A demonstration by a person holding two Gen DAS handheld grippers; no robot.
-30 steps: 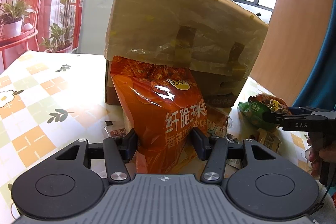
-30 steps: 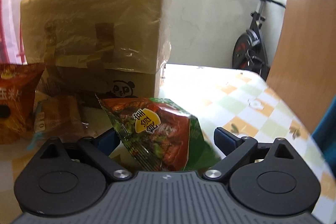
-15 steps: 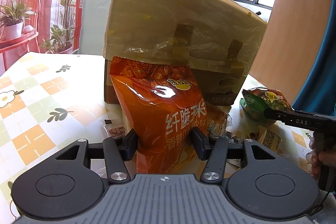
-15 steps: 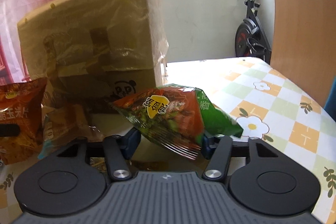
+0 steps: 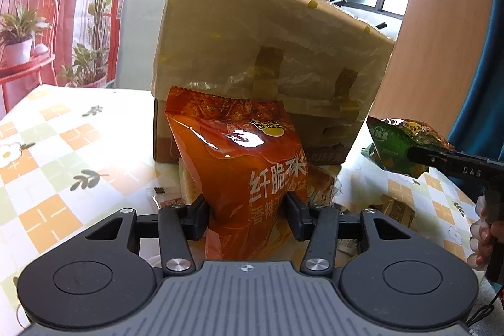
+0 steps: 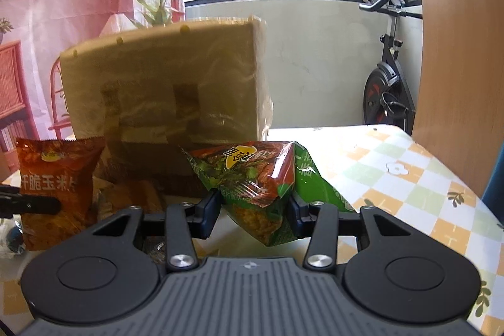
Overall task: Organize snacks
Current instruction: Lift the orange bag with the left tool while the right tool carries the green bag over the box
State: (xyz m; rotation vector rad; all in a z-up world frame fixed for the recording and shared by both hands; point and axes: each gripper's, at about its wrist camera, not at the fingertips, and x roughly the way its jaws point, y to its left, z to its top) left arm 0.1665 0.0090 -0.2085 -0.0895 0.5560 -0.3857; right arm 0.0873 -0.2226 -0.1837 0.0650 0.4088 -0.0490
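Observation:
My left gripper (image 5: pixel 247 216) is shut on an upright orange snack bag (image 5: pixel 239 153), just in front of a tall cardboard box (image 5: pixel 261 52) wrapped in clear tape. My right gripper (image 6: pixel 255 210) is shut on a green and red snack bag (image 6: pixel 255 175) and holds it above the table, to the right of the box (image 6: pixel 167 90). The green bag (image 5: pixel 397 147) also shows at the right of the left wrist view. The orange bag (image 6: pixel 60 178) shows at the left of the right wrist view.
Several small snack packets (image 5: pixel 321 178) lie on the checked tablecloth (image 5: pixel 47 153) at the foot of the box. A wooden panel (image 6: pixel 463 52) and an exercise bike (image 6: pixel 387 84) stand beyond the table's right side. A red chair with plants (image 5: pixel 25 37) is far left.
My right gripper has closed on the green bag and lifted it off the table. My left gripper holds the orange bag and has barely moved.

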